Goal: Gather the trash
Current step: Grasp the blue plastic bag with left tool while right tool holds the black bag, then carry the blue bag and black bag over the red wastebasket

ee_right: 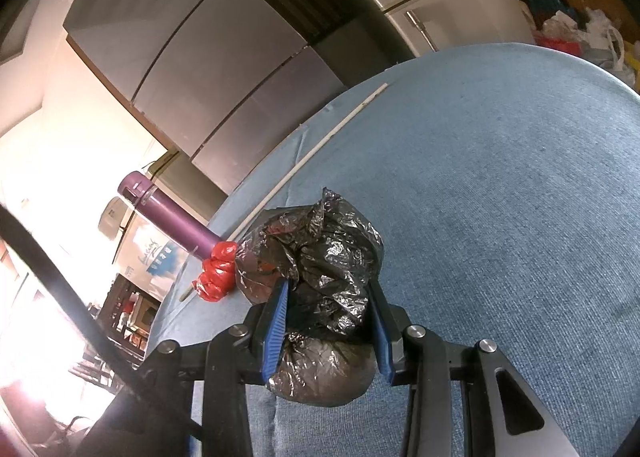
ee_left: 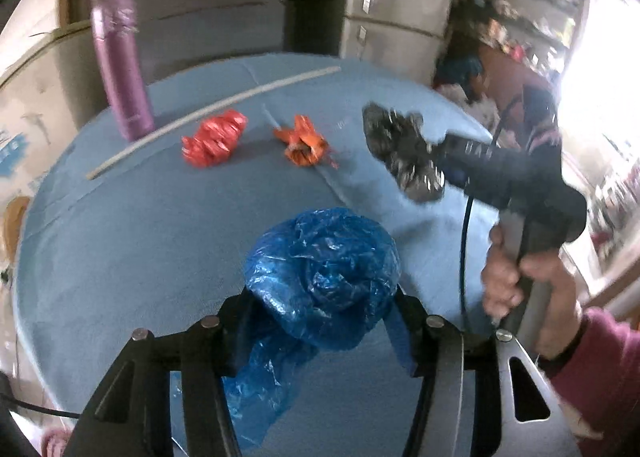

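1. Left wrist view: the left gripper [ee_left: 324, 321] is clamped on a crumpled blue plastic bag [ee_left: 324, 273], which bulges out ahead of the fingers and trails a loose tail beneath them, over the near part of the blue table [ee_left: 120, 257].
2. Right wrist view: the right gripper [ee_right: 328, 321] is closed on a crumpled black plastic bag [ee_right: 316, 277]; in the left view this wad [ee_left: 404, 153] hangs above the table's right edge.
3. A red wrapper [ee_left: 214, 139] and an orange wrapper [ee_left: 306, 143] lie side by side but apart, toward the far edge.
4. A thin pale stick [ee_left: 208, 113] lies along the far edge just behind them, with a purple bottle [ee_left: 124, 69] upright at the far left corner, touching or just beside it.
5. Bare cloth spreads wide across the table's middle and left side.
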Available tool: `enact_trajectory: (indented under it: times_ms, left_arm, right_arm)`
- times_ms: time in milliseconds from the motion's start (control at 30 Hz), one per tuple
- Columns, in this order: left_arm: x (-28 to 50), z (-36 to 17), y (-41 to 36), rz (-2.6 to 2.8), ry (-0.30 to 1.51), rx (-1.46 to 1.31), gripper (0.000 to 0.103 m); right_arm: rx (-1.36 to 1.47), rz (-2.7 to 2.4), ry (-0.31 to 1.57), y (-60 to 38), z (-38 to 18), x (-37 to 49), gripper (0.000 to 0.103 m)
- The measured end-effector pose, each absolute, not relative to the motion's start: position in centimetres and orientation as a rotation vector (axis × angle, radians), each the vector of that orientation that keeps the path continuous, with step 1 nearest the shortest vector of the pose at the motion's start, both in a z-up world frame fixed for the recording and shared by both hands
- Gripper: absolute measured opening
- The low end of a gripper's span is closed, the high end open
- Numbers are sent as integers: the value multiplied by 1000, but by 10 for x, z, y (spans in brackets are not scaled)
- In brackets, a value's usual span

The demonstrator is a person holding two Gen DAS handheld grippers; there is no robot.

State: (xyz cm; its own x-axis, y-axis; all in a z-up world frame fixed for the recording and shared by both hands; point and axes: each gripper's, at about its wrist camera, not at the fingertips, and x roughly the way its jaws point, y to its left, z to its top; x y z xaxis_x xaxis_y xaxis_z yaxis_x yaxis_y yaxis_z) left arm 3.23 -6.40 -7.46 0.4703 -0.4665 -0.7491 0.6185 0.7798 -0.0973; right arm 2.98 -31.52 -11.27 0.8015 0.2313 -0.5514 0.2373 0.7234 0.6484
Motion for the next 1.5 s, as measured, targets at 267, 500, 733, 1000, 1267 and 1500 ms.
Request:
enact_trajectory:
  times_ms: [267,500,733,1000,1267,1500]
  left_arm:
    - [0,-9,-28,-418,741,141,57]
    - [-34,38,17,-197,608,181,57]
    - [-65,59,58,-121,532,184,57]
    - [-94,73,88,-67,470,154,57]
    - [-122,84,125,-16,438,133,57]
    - [-126,63,160,-12,509,79,57]
  right_arm:
    - [776,-19,658,-314,-111,29,40]
    - [770,-66,685,-312,-112,28,40]
    - [780,-31,717,-290,-102,-4,40]
    - [657,128,608,-237,-12,-39,40]
    - [534,235,552,-166,47,-58,41]
    - [611,234,661,-199,26,-54,73]
